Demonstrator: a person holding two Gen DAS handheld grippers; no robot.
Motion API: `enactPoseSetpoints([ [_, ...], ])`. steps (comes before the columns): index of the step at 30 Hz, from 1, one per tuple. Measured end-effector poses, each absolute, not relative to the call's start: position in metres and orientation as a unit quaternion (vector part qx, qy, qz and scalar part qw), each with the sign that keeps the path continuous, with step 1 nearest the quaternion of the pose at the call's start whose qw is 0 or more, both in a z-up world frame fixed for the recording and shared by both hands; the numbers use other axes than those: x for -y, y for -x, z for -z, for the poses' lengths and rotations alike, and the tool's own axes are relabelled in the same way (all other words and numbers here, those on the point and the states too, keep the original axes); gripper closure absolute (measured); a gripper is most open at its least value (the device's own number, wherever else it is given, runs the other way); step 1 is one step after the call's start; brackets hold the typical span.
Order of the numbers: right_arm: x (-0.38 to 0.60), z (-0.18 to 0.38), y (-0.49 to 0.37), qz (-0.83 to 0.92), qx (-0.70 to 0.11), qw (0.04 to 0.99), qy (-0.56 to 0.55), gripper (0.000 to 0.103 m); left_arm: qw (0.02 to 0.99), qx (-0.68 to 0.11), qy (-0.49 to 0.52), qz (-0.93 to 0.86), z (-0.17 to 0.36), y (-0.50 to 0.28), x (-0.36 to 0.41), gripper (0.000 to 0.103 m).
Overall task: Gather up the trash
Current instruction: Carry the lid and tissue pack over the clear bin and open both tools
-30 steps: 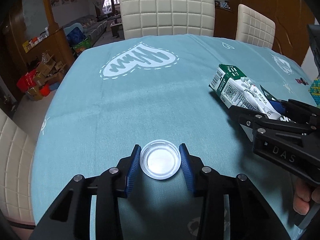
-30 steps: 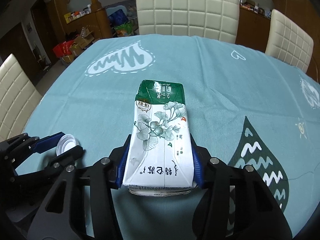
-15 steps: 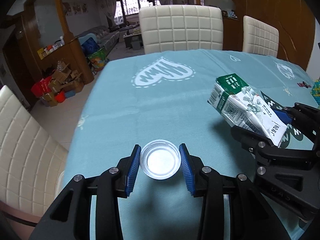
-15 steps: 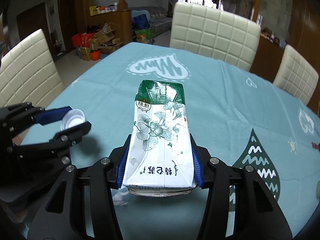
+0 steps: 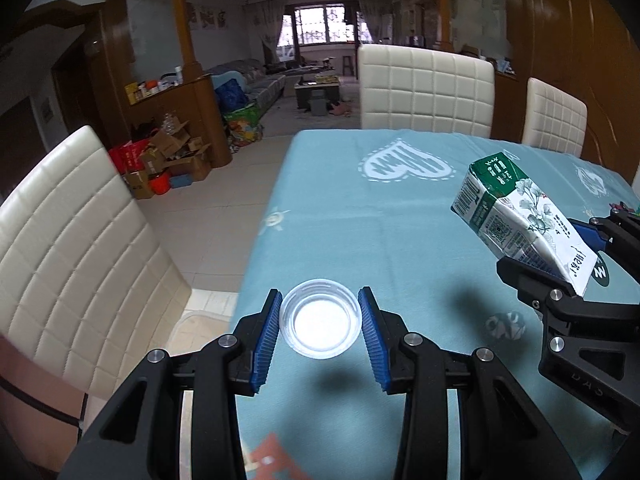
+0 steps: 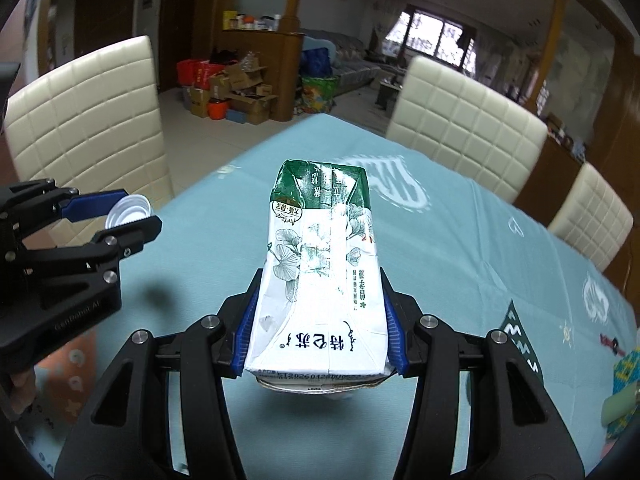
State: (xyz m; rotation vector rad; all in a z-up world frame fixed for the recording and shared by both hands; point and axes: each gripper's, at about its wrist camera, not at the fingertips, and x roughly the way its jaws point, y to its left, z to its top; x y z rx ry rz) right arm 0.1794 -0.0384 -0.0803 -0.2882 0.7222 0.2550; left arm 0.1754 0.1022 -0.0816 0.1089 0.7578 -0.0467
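Clear plastic lid [image 5: 319,323] pinched in left gripper [image 5: 320,330] above table's [image 5: 360,216] left edge; right gripper [image 6: 316,332] clamps green-white carton [image 6: 320,276].

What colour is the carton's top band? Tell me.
Dark green, above a white body with leaf prints, on the carton; clearest in the right wrist view.

Left gripper [image 5: 320,322] with plastic lid [image 5: 319,323] lifted off the bench [image 5: 340,220], swung toward its left edge, right gripper [image 6: 316,320] with carton [image 6: 320,272] likewise raised, rolled.
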Motion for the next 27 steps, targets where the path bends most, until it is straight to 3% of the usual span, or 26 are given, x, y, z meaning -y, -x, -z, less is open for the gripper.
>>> enactPoseSetpoints([
  [27,-0.131,0.086,-0.156,-0.225,-0.333,0.888,0.224,0.05,0.922,-0.37,0.02,-0.117,0.1,-0.13,-0.278,0.064],
])
